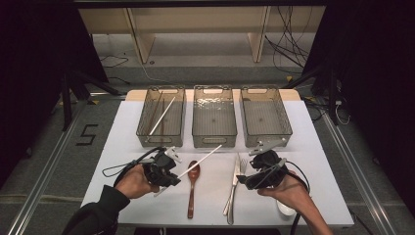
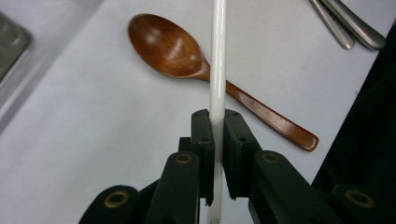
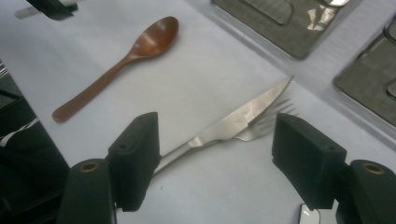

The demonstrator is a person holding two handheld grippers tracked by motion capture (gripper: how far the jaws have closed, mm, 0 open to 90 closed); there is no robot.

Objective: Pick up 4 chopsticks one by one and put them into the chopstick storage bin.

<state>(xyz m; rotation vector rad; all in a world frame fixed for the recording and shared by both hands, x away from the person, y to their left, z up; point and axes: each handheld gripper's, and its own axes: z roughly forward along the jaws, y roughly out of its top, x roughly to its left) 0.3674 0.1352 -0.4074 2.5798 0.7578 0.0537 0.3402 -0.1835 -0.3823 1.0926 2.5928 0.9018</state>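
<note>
White table [image 1: 122, 147] fills centre frame; a "5" [image 1: 87, 134] marks the floor at left. Left gripper [image 2: 217, 140] clamps a white chopstick [image 2: 217, 56]; right gripper [image 3: 217, 154] stands apart above knife [image 3: 243, 116] and fork [image 3: 268, 122].

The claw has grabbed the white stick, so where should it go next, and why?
Probably lift it over to the left clear plastic bin. The left claw is shut on the long white chopstick, and a matching white chopstick already leans in that bin, so its partner likely belongs there.

Left gripper [image 2: 218, 140] clamped (right gripper [image 3: 219, 154] agape).
</note>
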